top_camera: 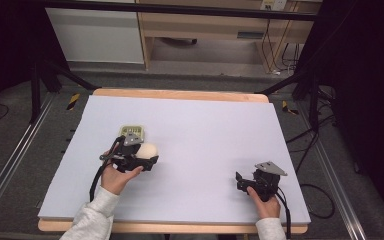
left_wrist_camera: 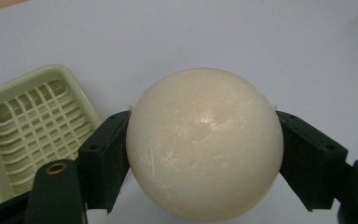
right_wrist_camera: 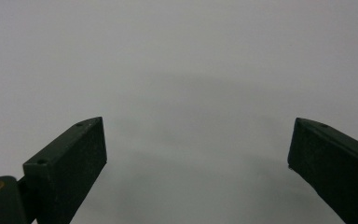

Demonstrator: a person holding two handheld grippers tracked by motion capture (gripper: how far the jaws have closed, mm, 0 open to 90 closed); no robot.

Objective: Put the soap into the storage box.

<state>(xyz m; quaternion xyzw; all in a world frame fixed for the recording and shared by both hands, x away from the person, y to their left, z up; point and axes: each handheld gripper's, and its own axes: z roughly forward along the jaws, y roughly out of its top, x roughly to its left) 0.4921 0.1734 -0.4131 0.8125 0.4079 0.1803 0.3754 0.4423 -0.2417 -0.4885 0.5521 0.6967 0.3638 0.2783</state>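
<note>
A cream-coloured ball (left_wrist_camera: 204, 144) sits squeezed between the two black jaws of my left gripper (left_wrist_camera: 204, 154). In the high view the ball (top_camera: 148, 149) pokes out at the front of the left gripper (top_camera: 147, 156), left of the table's middle. A pale green tray with a grid floor (left_wrist_camera: 32, 126) lies just beyond and left of the ball; from above the tray (top_camera: 132, 131) shows behind the gripper. My right gripper (top_camera: 240, 181) rests near the front right of the table, jaws wide apart over bare white surface (right_wrist_camera: 196, 149).
A white sheet (top_camera: 205, 135) covers the wooden table. Dark floor, metal rails and cables surround it, with a wooden cabinet (top_camera: 210, 25) at the back.
</note>
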